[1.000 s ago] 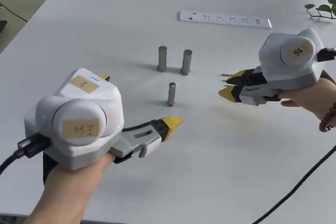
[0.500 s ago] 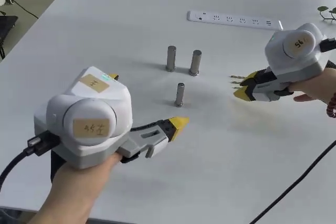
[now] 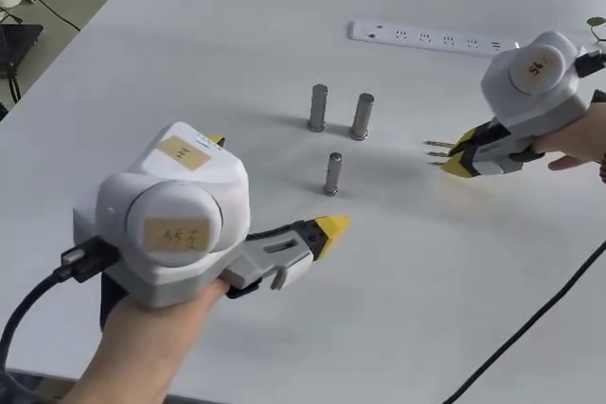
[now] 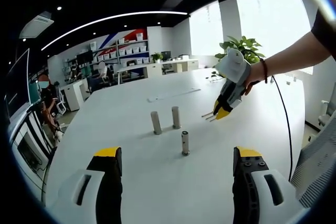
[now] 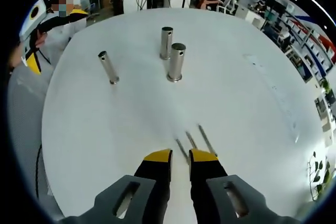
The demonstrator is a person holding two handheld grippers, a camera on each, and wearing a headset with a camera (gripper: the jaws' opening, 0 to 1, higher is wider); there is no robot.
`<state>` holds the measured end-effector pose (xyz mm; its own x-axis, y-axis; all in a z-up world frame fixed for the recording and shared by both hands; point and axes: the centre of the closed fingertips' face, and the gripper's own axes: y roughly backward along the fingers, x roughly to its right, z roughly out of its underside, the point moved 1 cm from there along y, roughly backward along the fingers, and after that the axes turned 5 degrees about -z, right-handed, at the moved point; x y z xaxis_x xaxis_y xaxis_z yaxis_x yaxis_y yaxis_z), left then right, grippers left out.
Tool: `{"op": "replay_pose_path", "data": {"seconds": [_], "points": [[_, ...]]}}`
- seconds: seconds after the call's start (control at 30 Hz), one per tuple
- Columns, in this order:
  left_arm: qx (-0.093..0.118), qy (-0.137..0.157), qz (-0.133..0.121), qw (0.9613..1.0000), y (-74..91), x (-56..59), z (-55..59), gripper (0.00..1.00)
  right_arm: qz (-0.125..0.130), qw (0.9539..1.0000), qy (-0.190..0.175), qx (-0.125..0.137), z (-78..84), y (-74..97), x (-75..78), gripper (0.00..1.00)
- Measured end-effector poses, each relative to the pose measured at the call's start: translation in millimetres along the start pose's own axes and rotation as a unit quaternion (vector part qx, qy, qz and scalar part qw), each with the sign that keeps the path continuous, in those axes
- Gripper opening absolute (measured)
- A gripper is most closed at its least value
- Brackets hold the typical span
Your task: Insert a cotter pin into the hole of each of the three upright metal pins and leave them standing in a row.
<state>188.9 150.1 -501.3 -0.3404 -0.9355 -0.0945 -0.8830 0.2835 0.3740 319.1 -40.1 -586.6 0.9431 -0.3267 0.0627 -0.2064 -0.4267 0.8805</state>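
Three upright metal pins stand mid-table: two side by side at the back (image 3: 318, 108) (image 3: 362, 116) and a thinner one (image 3: 333, 174) in front. My right gripper (image 3: 461, 160) hovers to their right, shut on several cotter pins (image 3: 436, 149) that stick out toward them. From the right gripper view, the cotter pins (image 5: 191, 140) protrude past the right gripper (image 5: 180, 156), with the metal pins (image 5: 176, 62) ahead. My left gripper (image 4: 177, 153) is open and empty, and the thin pin (image 4: 185, 143) stands just beyond it. One yellow fingertip (image 3: 331, 227) shows near that pin.
A white power strip (image 3: 431, 38) lies at the back of the white table (image 3: 189, 63). A black cable (image 3: 530, 328) crosses the front right corner. A plant (image 4: 239, 45) stands at the far right edge, and office desks and people fill the room behind.
The head camera has shifted. My right gripper, still holding the cotter pins, has drawn a little farther right of the metal pins. The left gripper keeps its place.
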Motion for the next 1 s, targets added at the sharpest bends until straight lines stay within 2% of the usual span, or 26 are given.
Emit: {"op": "replay_pose_path", "data": {"seconds": [0.07, 0.37, 0.5, 0.67, 0.8, 0.9, 1.0], "points": [[0.000, 0.000, -0.001, 1.0000, 0.4, -0.7, -0.4, 0.87, -0.003, 0.9999, 0.008, -0.012, 3.2, 0.1, 1.6, 0.08], [0.001, -0.002, -0.003, 1.0000, 0.8, -1.1, -1.2, 0.86, -0.019, 0.9992, 0.019, -0.031, 8.2, -2.5, 4.2, 0.05], [0.000, -0.004, -0.003, 1.0000, 0.7, -1.4, -1.0, 0.85, -0.022, 0.9982, 0.035, -0.043, 9.5, -5.1, 14.4, 0.04], [-0.001, -0.003, -0.004, 1.0000, 0.3, -2.2, -0.3, 0.84, -0.035, 0.9968, 0.046, -0.055, 12.7, -9.6, 17.2, 0.03], [-0.004, -0.003, -0.005, 1.0000, -0.4, -2.9, 0.6, 0.84, -0.041, 0.9964, 0.050, -0.055, 11.2, -9.7, 17.1, 0.03], [-0.005, -0.003, -0.005, 1.0000, -0.6, -3.2, 1.4, 0.84, -0.059, 0.9958, 0.037, -0.059, 11.4, -10.3, 15.3, 0.01], [-0.006, -0.004, -0.005, 1.0000, -0.8, -3.1, 1.9, 0.83, -0.070, 0.9943, 0.042, -0.069, 11.1, -13.6, 22.4, 0.01]]}}
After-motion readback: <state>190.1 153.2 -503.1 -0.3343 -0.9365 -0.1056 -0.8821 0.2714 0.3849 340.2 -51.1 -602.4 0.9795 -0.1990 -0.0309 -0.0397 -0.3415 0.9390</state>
